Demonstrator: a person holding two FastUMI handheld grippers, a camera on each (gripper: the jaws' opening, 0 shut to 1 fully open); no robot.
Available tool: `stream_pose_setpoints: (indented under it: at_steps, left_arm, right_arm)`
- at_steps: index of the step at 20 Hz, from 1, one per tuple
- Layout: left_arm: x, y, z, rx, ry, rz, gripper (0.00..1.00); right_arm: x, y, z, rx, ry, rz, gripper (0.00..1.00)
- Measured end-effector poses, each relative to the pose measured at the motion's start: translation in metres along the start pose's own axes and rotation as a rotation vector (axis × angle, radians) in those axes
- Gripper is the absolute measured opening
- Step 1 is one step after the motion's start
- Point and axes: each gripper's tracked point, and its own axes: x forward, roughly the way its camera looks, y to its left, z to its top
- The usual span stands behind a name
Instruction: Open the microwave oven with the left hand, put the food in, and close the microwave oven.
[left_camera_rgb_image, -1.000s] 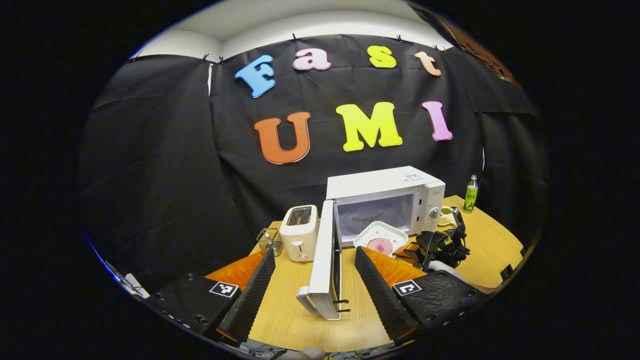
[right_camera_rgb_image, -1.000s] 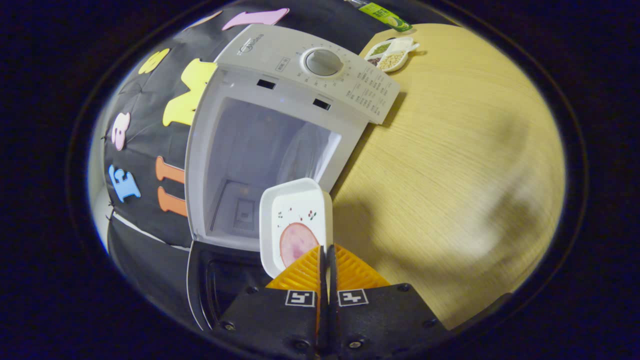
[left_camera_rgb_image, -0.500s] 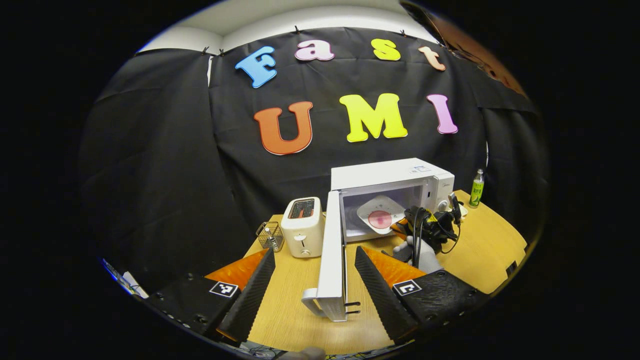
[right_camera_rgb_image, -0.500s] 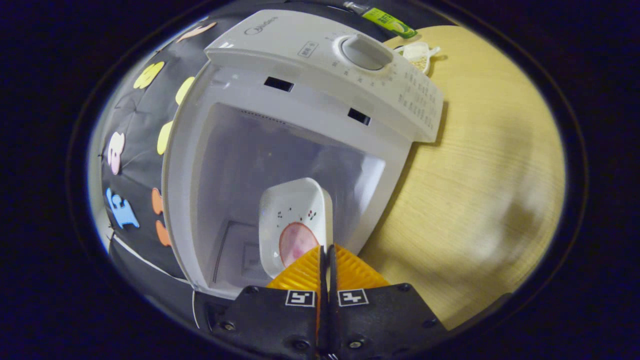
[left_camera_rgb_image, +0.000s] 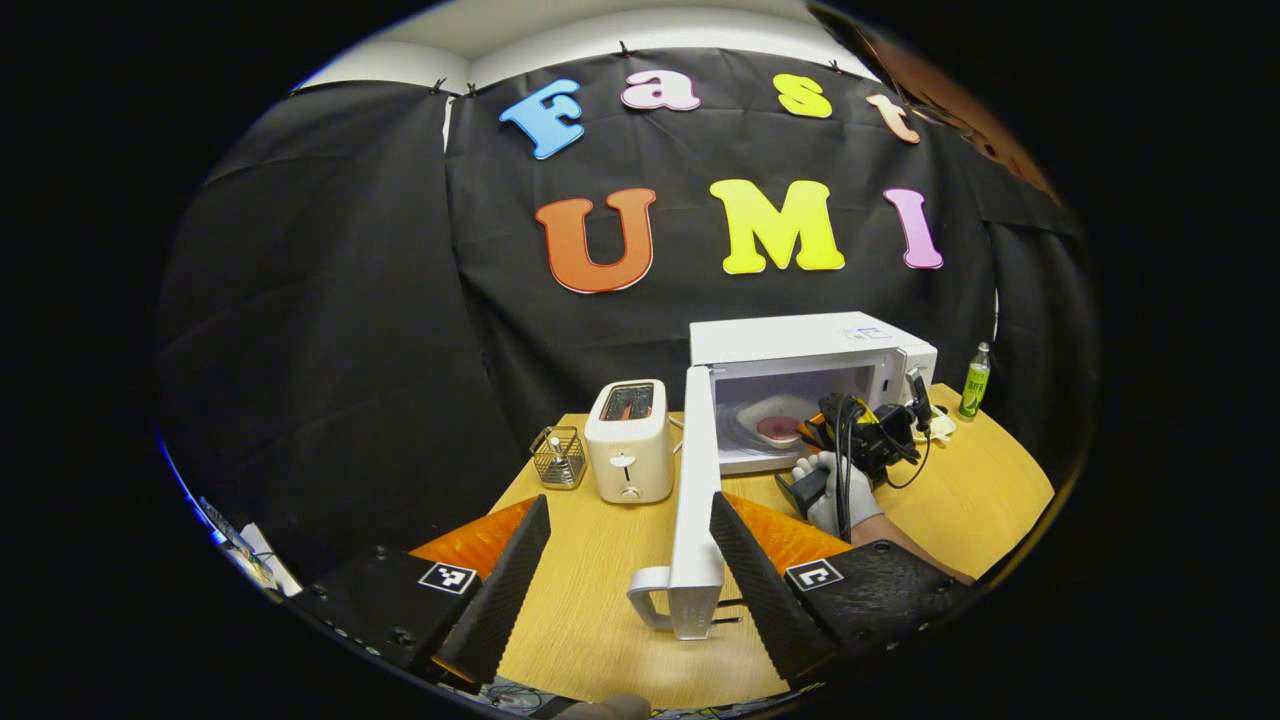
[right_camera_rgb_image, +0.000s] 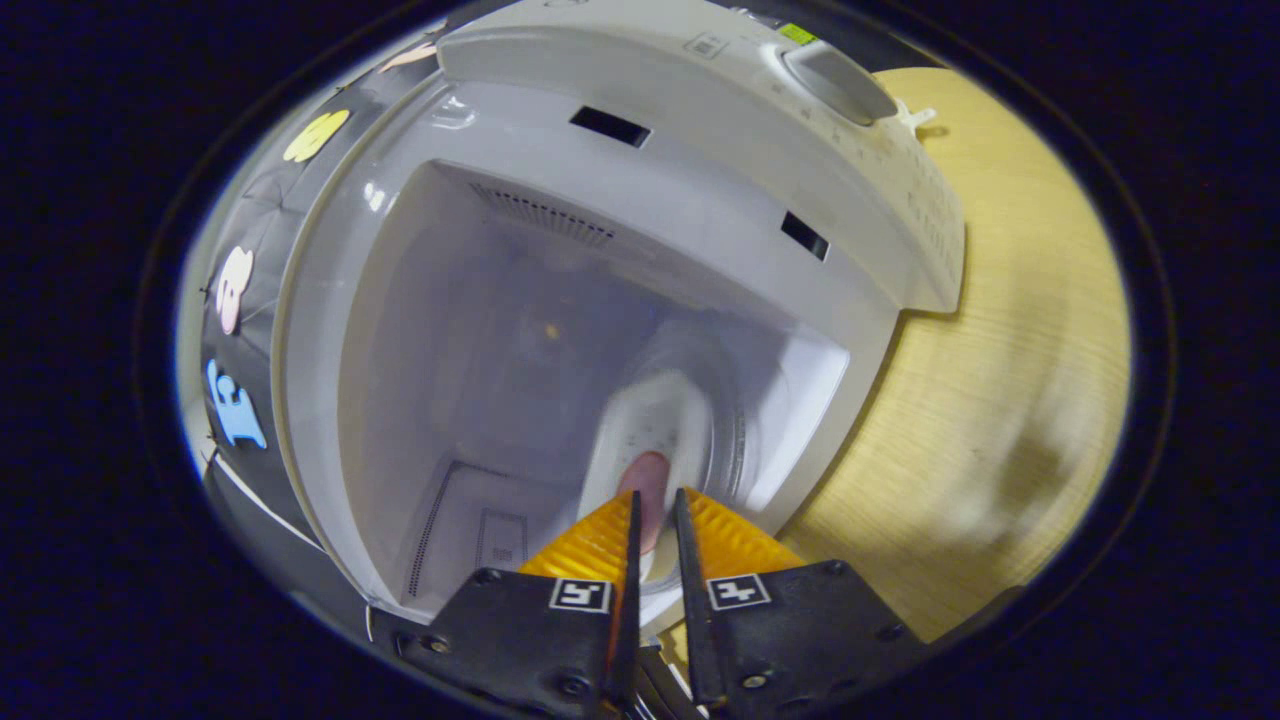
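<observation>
The food-loading step is in hand. In the right gripper view the right gripper (right_camera_rgb_image: 655, 520), low in the frame, has its jaws parted a crack around the plate's (right_camera_rgb_image: 650, 440) near rim, so the plate with its slice of meat (right_camera_rgb_image: 648, 478) sits inside the microwave (right_camera_rgb_image: 700, 130) at frame centre, seemingly just let go. In the left gripper view the left gripper (left_camera_rgb_image: 630, 560) is wide open and empty, either side of the open door (left_camera_rgb_image: 697, 500). Next, I judge: withdraw the right gripper, then swing the door shut.

Toaster (left_camera_rgb_image: 629, 440) beside wire basket (left_camera_rgb_image: 559, 456) on wooden table (left_camera_rgb_image: 590, 600); green bottle (left_camera_rgb_image: 975, 380) far right.
</observation>
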Motion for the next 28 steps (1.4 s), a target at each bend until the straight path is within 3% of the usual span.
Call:
stream_pose_setpoints:
  at_steps: [1,2,3,4,5,7,8,12,13,15,16,17,18,19,20,21,22,28]
  left_arm:
    - [-0.001,0.001,0.002,-0.002,-0.004,0.001,0.96]
    - [-0.004,0.000,0.004,0.001,-0.010,0.002,0.96]
    - [-0.005,0.001,0.006,0.007,-0.018,0.003,0.96]
    - [-0.007,0.001,0.009,0.011,-0.027,0.004,0.96]
    - [-0.010,0.003,0.011,0.015,-0.032,0.007,0.96]
    - [-0.015,0.005,0.020,0.021,-0.055,0.010,0.96]
    - [-0.019,0.005,0.025,0.022,-0.069,0.010,0.96]
    - [-0.025,0.012,0.043,-0.002,-0.124,0.009,0.96]
    - [-0.026,0.013,0.045,-0.007,-0.137,0.014,0.96]
    - [-0.028,0.019,0.047,-0.016,-0.155,0.023,0.96]
    - [-0.028,0.021,0.047,-0.019,-0.165,0.028,0.96]
    - [-0.027,0.023,0.048,-0.017,-0.176,0.038,0.96]
    - [-0.025,0.027,0.047,-0.016,-0.183,0.044,0.96]
    - [-0.023,0.032,0.045,-0.015,-0.189,0.057,0.96]
    - [-0.021,0.034,0.043,-0.012,-0.192,0.062,0.96]
    - [-0.018,0.039,0.040,-0.009,-0.200,0.074,0.96]
    - [-0.015,0.043,0.037,-0.009,-0.200,0.079,0.96]
    - [0.005,0.069,0.011,-0.027,-0.192,0.150,0.95]
  right_arm:
    - [-0.005,0.003,0.006,-0.016,-0.020,0.005,0.43]
    - [-0.015,0.009,0.011,-0.046,-0.025,0.012,0.36]
    - [-0.024,0.016,0.011,-0.102,-0.022,0.023,0.59]
    - [-0.033,0.024,0.010,-0.168,-0.018,0.037,0.51]
    - [-0.044,0.033,0.009,-0.276,-0.012,0.061,0.82]
    - [-0.073,0.043,0.010,-0.444,0.013,0.078,0.89]
    - [-0.090,0.052,0.015,-0.500,0.015,0.105,1.00]
    - [-0.152,0.070,0.046,-0.725,0.044,0.152,1.00]
    - [-0.168,0.073,0.058,-0.784,0.037,0.150,0.89]
    - [-0.200,0.072,0.086,-0.871,0.011,0.131,0.89]
    - [-0.216,0.073,0.099,-0.910,0.000,0.125,1.00]
    - [-0.230,0.073,0.113,-0.942,-0.011,0.118,1.00]
    - [-0.242,0.071,0.127,-0.968,-0.026,0.107,0.90]
    - [-0.252,0.067,0.141,-0.993,-0.033,0.091,1.00]
    - [-0.264,0.063,0.153,-1.011,-0.032,0.076,0.90]
    - [-0.274,0.059,0.164,-1.019,-0.035,0.065,0.91]
    - [-0.284,0.057,0.175,-1.022,-0.043,0.052,1.00]
    - [-0.340,0.054,0.232,-1.124,-0.122,-0.019,1.00]
